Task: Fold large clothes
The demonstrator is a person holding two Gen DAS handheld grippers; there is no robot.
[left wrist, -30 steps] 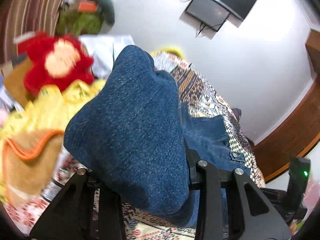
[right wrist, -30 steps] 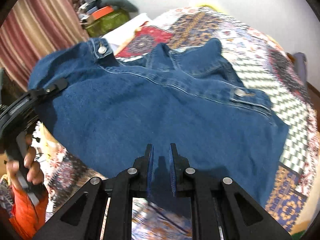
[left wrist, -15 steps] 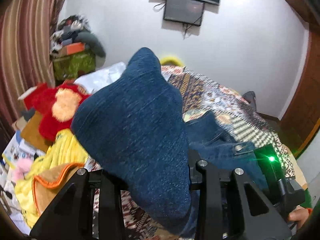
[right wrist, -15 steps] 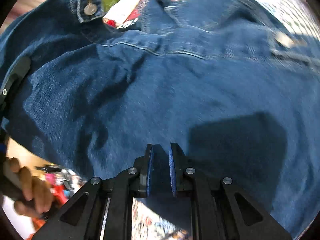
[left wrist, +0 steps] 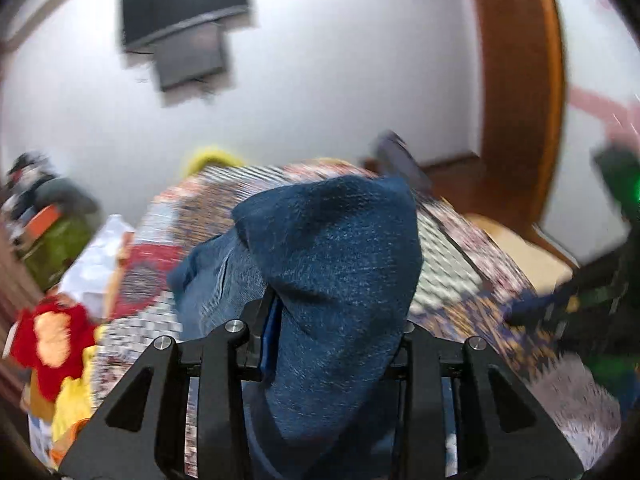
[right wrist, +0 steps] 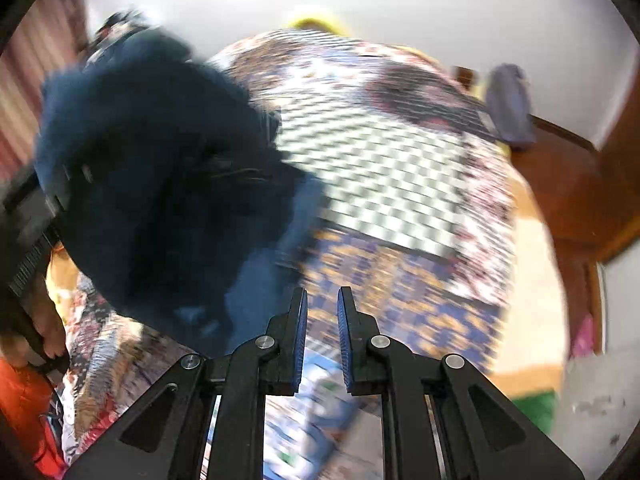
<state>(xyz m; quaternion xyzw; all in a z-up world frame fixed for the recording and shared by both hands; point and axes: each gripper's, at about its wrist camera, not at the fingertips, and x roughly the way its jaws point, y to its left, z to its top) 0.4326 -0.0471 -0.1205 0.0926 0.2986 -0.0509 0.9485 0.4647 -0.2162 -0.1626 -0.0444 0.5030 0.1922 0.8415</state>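
Left wrist: denim jacket (left wrist: 336, 280) hiding patterned bedspread (left wrist: 460, 264).

Left gripper (left wrist: 336, 344): a thick bunch of blue denim jacket (left wrist: 336, 280) is clamped between its jaws and is draped above a patterned patchwork bedspread (left wrist: 452, 276). A red plush toy (left wrist: 52, 340) is seen lower left; a dark wall-mounted screen (left wrist: 180, 8) upper left; wooden door frame (left wrist: 520, 92) at right. Blur throughout.

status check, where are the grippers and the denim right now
Left gripper shut on the denim jacket, bunched and lifted over the patterned bedspread. Right gripper shut, nothing between its fingers. Nothing in the way on the bed ahead.
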